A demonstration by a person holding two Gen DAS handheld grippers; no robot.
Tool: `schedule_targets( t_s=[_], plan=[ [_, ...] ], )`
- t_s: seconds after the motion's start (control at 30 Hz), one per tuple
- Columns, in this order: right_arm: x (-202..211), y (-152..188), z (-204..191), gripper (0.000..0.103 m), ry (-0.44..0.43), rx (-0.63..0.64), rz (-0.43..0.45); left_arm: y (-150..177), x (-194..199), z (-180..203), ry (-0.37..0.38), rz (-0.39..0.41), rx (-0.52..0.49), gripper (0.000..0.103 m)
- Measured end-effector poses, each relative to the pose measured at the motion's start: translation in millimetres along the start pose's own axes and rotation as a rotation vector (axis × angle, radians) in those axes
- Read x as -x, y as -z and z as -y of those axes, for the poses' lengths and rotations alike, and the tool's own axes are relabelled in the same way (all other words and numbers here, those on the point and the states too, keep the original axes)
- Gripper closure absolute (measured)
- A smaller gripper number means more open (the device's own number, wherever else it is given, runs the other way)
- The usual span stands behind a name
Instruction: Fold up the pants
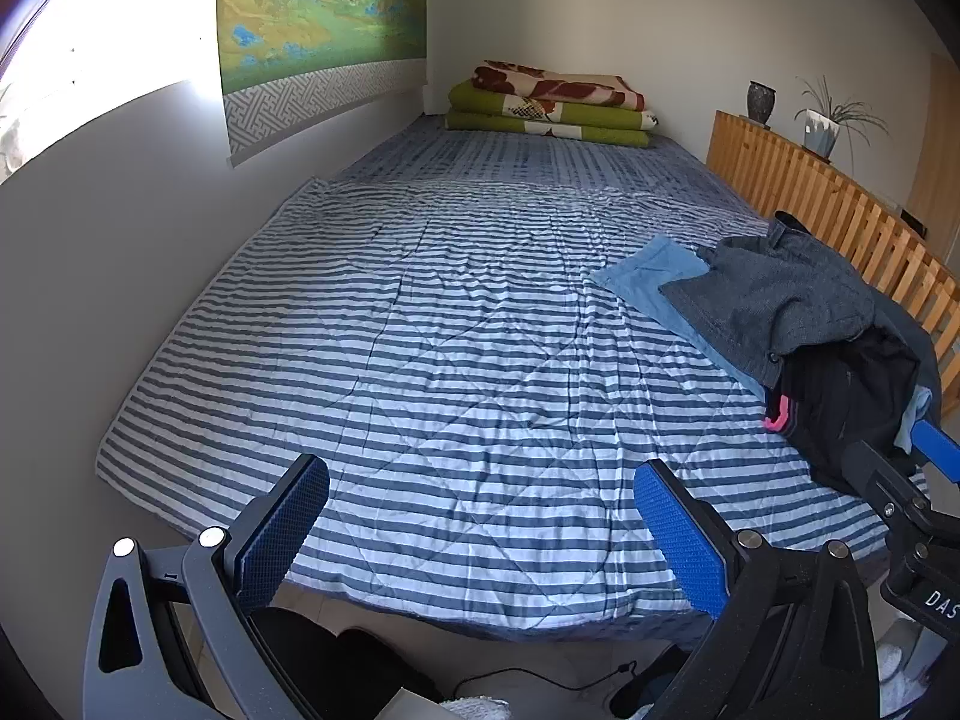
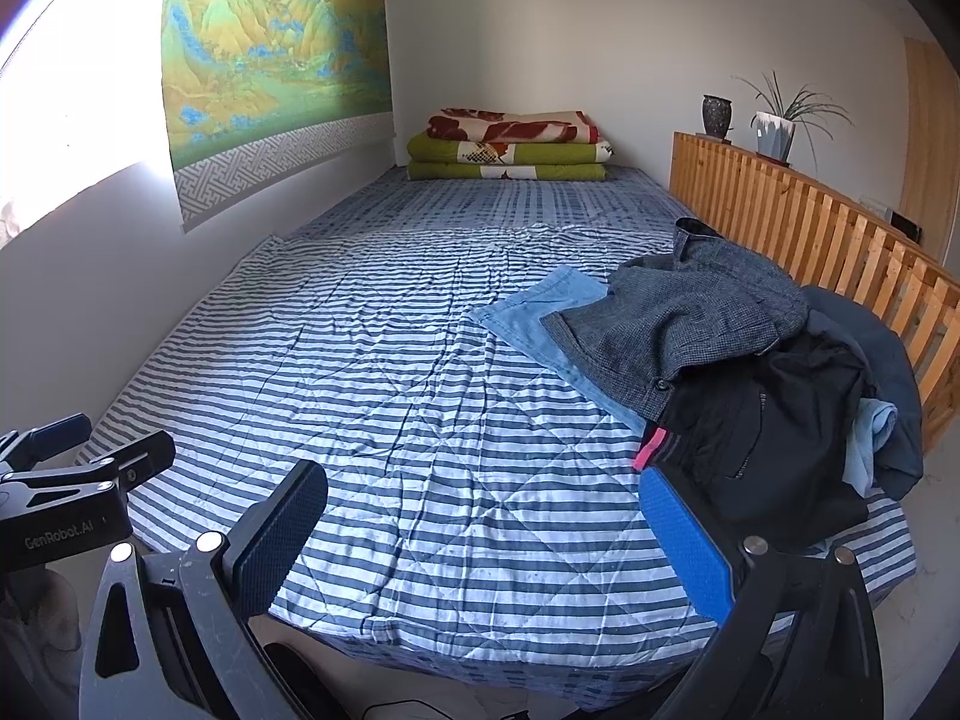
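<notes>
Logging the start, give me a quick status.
Left tool open, empty. Right tool open, empty, near the clothes pile. Pile unfolded at the bed's right edge. Nothing in the way.

Daylight floods in from the window (image 1: pixel 90 48) at upper left, blown out to pure white in both views, with a purple fringe along its curved edge. The wall (image 1: pixel 120 228) beneath it sits in grey shade, and the striped quilt (image 1: pixel 450 330) is evenly lit, its creases casting soft, shallow shadows. The dark clothes pile (image 2: pixel 750 372) loses detail in its blackest folds. Focus is sharp across the bed. Fisheye distortion bends the wooden rail (image 2: pixel 810 228) and the walls, and the corners fall to black vignette.
</notes>
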State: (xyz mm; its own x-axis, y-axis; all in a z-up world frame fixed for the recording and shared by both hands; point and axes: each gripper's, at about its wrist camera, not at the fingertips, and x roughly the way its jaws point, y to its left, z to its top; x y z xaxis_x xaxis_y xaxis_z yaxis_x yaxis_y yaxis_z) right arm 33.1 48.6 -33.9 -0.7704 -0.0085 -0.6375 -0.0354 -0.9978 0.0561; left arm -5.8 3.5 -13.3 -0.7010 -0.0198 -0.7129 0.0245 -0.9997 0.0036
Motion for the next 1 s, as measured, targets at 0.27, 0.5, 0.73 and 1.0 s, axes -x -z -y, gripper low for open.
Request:
schedule_targets(
  t_s=[0.27,0.5,0.73,1.0],
  plan=[
    [-1.7,-0.1,-1.3,0.001,0.002,0.006,0.0,-1.1,-2.7,-6.7,0.012,-0.007,0.03,0.0],
    [-3.0,-0.4,-0.7,0.001,0.01,-0.001,0.01,-3.5,-5.7,-9.8,0.012,-0.012,0.045,0.0],
    [-5.9,-1.7,-0.6,0.001,0.007,-0.001,0.011,-3.2,-8.8,-3.4,0.004,-0.013,0.024,0.0],
    [-7.7,-4.1,-4.0,0.001,0.008,0.021,0.003,-3.9,-10.8,-0.9,-0.003,-0.011,0.013,0.0]
  ],
)
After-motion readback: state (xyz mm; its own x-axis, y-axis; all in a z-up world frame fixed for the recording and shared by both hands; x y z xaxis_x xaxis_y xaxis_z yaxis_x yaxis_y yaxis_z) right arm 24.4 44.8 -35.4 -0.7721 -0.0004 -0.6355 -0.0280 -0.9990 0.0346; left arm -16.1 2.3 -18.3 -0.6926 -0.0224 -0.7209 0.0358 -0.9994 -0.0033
